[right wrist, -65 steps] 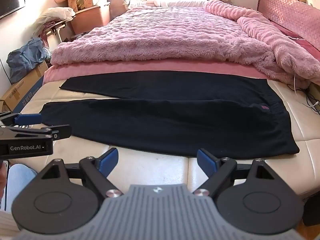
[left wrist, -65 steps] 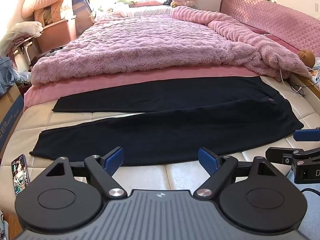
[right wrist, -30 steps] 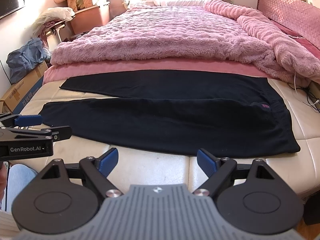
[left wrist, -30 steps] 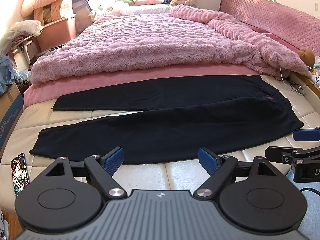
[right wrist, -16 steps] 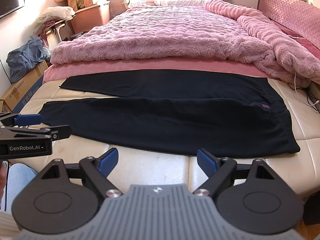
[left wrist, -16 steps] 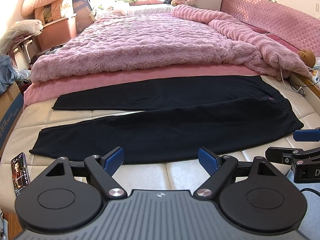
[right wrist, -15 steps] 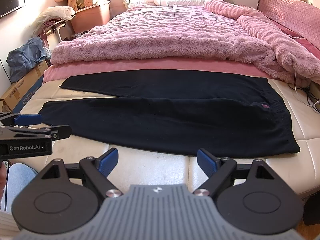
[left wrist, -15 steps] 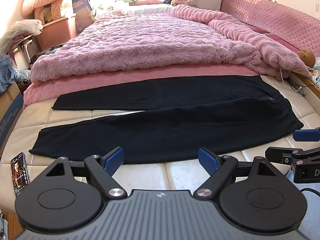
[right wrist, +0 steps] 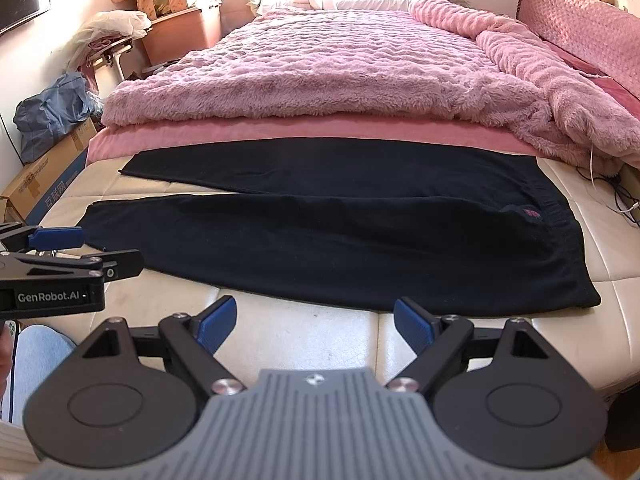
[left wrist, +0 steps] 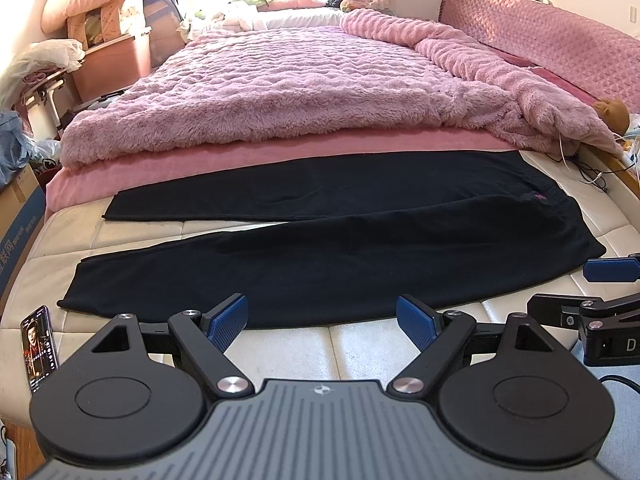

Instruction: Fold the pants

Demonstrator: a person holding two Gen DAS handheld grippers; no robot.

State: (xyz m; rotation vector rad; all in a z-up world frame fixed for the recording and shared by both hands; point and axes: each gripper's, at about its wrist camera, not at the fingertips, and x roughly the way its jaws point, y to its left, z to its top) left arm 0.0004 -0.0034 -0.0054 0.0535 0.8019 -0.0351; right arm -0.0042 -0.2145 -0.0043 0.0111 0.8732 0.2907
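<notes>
Pants (left wrist: 360, 264): we see black, matte, fleecy-looking fabric laid flat across the bare mattress (left wrist: 360, 340), the two legs splayed in a narrow V toward our left and the waistband at the right, with a small purple tag (right wrist: 531, 212) near the waist.
Mattress: cream, quilted in square panels, slightly glossy.
Blanket (left wrist: 300, 92): shaggy pink plush with a rippled pile, heaped beyond the pants over a smoother pink sheet (left wrist: 200, 164).
Left gripper (left wrist: 322, 322): our black arms with blue ribbed pads are spread wide and hold nothing, poised at the near edge of the mattress, just short of the pants.
Right gripper (right wrist: 314, 325): likewise wide apart and empty, short of the hem.
Writing: "GenRobot.AI" in white on the left gripper's side; a lone "D" on the right gripper's.
Phone (left wrist: 38, 346): lit screen, lying at the mattress's left corner.
Cardboard box (right wrist: 44, 188): blue print we cannot read.
</notes>
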